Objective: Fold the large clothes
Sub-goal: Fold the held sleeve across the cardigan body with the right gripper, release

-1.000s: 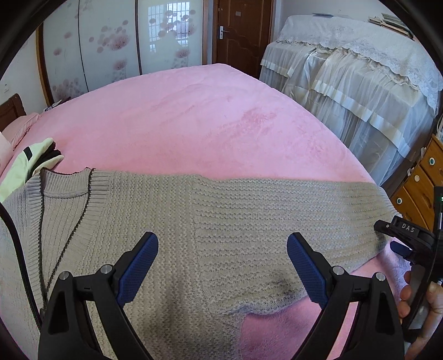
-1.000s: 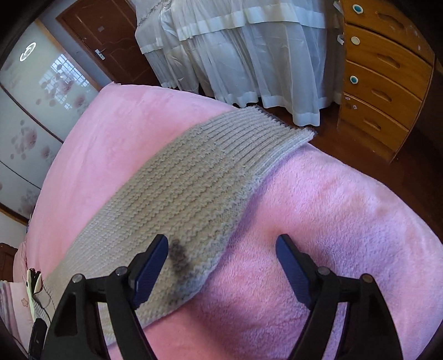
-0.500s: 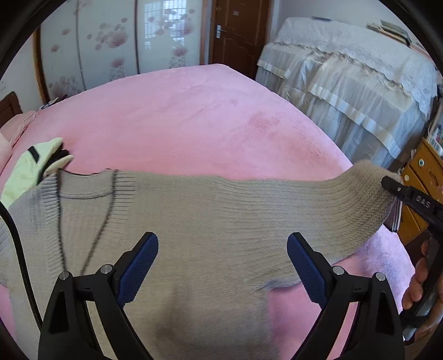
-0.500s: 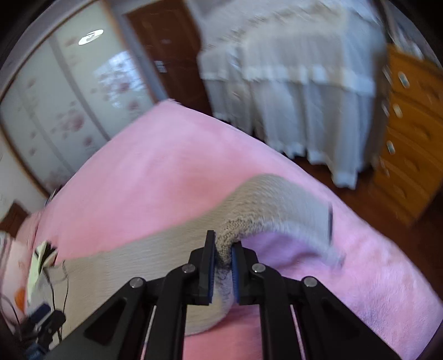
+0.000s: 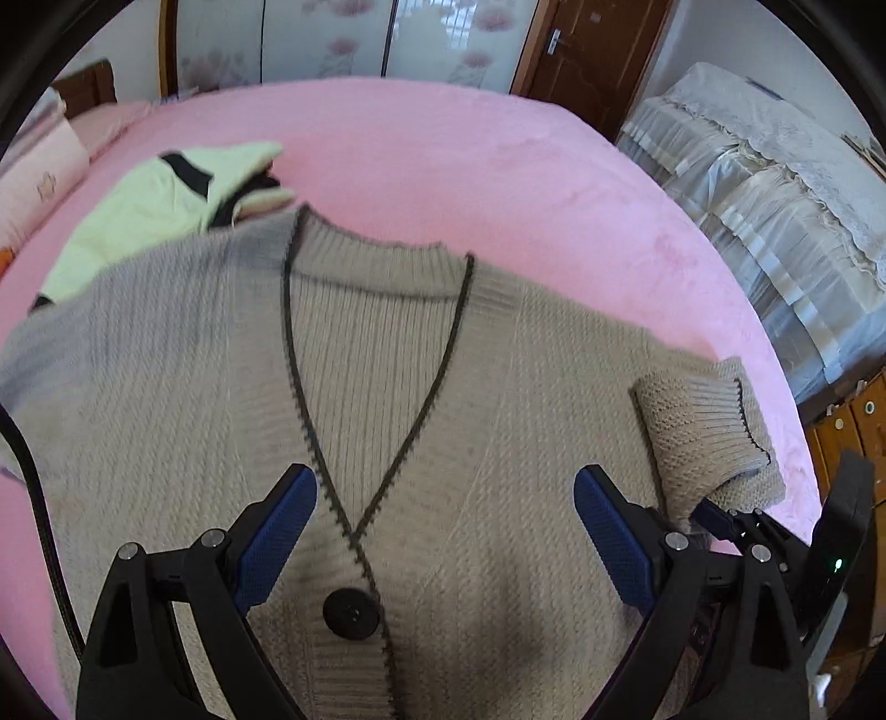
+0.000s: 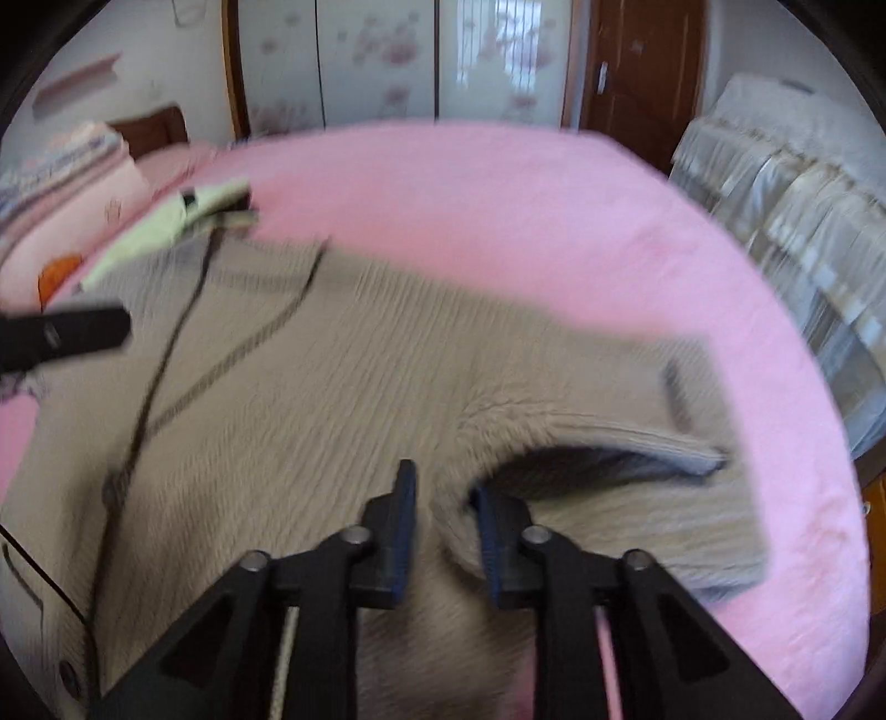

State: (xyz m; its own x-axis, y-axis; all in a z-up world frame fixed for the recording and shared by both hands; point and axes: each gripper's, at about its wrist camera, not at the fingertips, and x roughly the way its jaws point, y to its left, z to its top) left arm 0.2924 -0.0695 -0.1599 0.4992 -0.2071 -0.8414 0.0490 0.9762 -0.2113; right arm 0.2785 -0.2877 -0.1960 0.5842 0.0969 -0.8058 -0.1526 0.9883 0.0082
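Observation:
A grey knitted cardigan (image 5: 387,387) with a dark V-neck trim and a black button (image 5: 351,613) lies front-up on the pink bed (image 5: 470,160). Its right sleeve (image 5: 703,432) is folded back over the body, cuff up. My left gripper (image 5: 443,531) hovers open and empty above the chest. My right gripper (image 6: 443,515) has its jaws partly apart with a fold of the sleeve (image 6: 581,443) between them; the view is blurred. The right gripper also shows in the left wrist view (image 5: 736,526) under the sleeve.
A pale green and black garment (image 5: 166,205) lies at the bed's far left beside pink pillows (image 5: 39,177). A lace-covered piece of furniture (image 5: 775,183) and a wooden dresser (image 5: 853,421) stand to the right. A wooden door (image 5: 587,50) is behind.
The right gripper carried the sleeve from the bed's right edge inward and laid it over the cardigan's body; its jaws have parted somewhat. The left gripper moved left over the neckline, still open.

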